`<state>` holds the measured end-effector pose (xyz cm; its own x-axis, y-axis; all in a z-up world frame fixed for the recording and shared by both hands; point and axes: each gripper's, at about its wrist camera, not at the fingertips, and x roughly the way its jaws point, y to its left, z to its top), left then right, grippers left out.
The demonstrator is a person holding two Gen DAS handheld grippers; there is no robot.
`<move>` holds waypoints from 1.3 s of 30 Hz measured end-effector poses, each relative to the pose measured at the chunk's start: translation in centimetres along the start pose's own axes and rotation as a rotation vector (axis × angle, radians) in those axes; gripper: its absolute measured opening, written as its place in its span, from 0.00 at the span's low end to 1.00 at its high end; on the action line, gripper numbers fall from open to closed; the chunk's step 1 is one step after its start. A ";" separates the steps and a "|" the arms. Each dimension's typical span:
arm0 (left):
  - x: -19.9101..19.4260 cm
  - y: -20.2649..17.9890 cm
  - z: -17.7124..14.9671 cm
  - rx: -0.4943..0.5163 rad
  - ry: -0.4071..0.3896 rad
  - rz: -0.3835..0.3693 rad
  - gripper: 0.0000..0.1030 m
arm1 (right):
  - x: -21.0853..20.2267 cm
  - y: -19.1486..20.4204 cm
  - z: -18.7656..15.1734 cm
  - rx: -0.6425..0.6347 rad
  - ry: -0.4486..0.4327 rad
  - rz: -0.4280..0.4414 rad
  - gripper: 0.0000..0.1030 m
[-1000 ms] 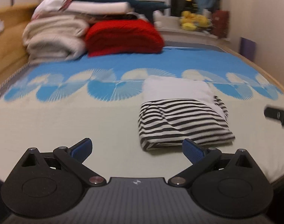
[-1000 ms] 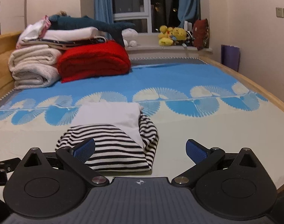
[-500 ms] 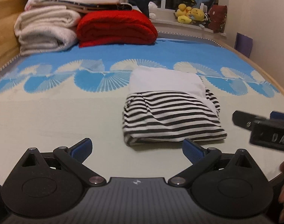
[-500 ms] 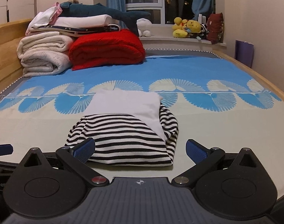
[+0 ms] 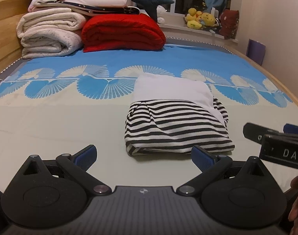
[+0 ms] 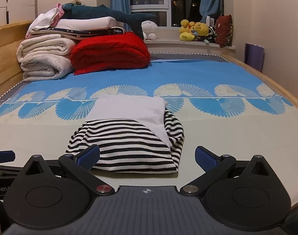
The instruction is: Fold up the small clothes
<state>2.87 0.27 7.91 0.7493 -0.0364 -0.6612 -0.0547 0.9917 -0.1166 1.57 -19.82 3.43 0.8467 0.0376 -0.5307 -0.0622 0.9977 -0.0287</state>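
Your left gripper point(image 5: 144, 155) has its jaws spread wide with nothing between them, and your right gripper point(image 6: 148, 156) is just as wide and empty. Both hover just short of the folded striped garment point(image 6: 129, 145), which lies flat on the cream part of the bed cover point(image 5: 51, 121), white panel on top. Beyond it, at the headboard end, sit the red blanket point(image 6: 109, 52) and 1 stack of cream blankets point(image 5: 49, 33).

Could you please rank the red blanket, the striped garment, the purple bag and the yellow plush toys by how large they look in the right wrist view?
1. Striped garment, although nearness to the camera inflates it.
2. Red blanket, close behind; their order is unsure.
3. Yellow plush toys and purple bag look alike in size; I will not rank them.
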 end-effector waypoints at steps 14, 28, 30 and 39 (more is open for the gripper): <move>0.0 0.2 0.0 -0.019 0.008 0.001 0.99 | -0.2 0.4 -0.1 -0.024 0.002 0.015 0.99; 0.0 0.5 0.0 -0.022 0.015 0.000 0.99 | -0.2 0.7 -0.2 -0.039 0.000 0.015 0.99; 0.1 0.5 0.1 -0.024 0.019 0.000 0.99 | -0.2 0.7 -0.2 -0.039 0.002 0.015 0.99; 0.2 0.5 0.1 -0.026 0.021 -0.002 0.99 | -0.2 0.7 -0.2 -0.044 0.004 0.015 0.99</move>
<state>3.01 0.72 7.77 0.7353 -0.0408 -0.6766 -0.0709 0.9881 -0.1367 1.27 -19.17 3.39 0.8433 0.0518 -0.5350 -0.0979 0.9935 -0.0581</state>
